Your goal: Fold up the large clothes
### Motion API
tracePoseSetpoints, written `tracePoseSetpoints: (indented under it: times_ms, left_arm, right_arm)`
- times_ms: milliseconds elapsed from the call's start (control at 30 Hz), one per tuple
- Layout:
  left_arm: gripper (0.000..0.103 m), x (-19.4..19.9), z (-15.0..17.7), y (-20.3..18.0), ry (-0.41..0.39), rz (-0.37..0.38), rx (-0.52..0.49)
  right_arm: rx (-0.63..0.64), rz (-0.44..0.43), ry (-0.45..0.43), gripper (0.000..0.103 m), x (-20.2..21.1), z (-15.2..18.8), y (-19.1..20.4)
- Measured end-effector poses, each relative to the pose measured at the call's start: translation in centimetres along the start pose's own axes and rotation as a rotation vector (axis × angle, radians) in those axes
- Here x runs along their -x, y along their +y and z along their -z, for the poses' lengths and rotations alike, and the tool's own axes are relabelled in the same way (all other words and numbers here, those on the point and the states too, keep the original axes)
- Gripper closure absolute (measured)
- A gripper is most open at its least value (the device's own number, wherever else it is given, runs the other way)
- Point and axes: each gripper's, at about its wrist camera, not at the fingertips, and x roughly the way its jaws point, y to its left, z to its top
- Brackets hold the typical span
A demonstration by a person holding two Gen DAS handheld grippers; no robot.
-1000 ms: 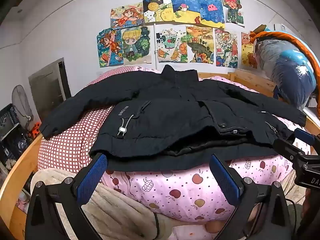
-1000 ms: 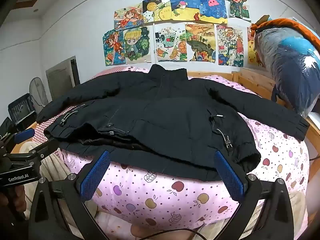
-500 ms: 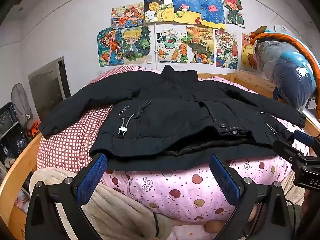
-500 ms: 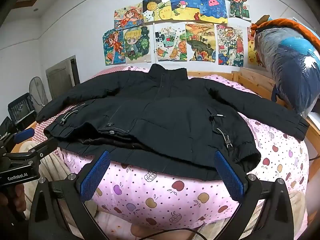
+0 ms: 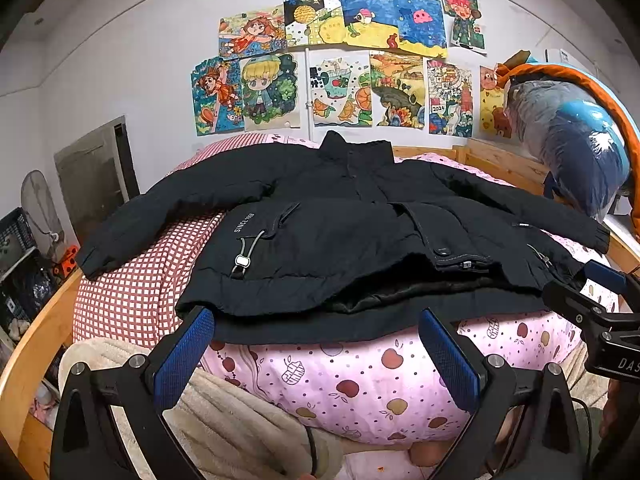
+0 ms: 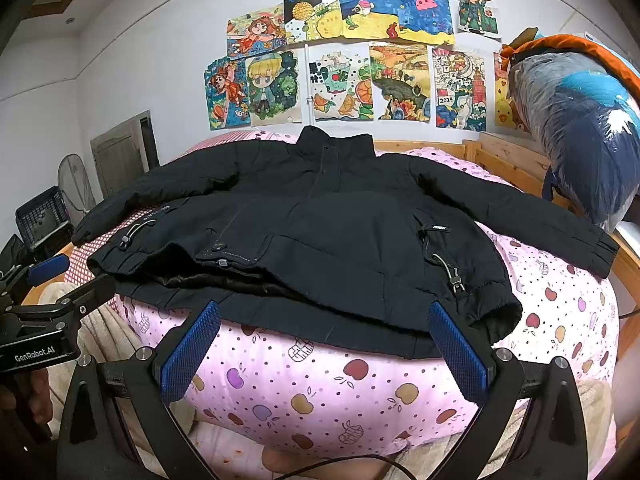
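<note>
Our left claw (image 5: 316,344) and right claw (image 6: 326,340) gape empty before the jacket (image 5: 340,232); a bulky hem could slip from shallow pinches.

The black jacket (image 5: 340,240) hid most of the pink quilt (image 5: 360,380) beneath it; lettering on the jacket's small chest tag (image 6: 439,227) was too small to read.

One black jacket (image 5: 340,232) lies on the bed (image 5: 360,376), two grippers, left (image 5: 316,354) and right (image 6: 326,348), below its hem, one fan (image 5: 40,210) beside the bed.
</note>
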Motion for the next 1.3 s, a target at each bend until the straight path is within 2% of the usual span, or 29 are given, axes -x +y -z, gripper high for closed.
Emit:
tracePoseSetpoints:
  times_ms: [1300]
  left_arm:
    - [0.0, -0.14, -0.05, 0.0, 0.004, -0.001, -0.004]
  right_arm:
    - [-0.008, -0.003, 0.013, 0.001, -0.59, 0.74, 0.06]
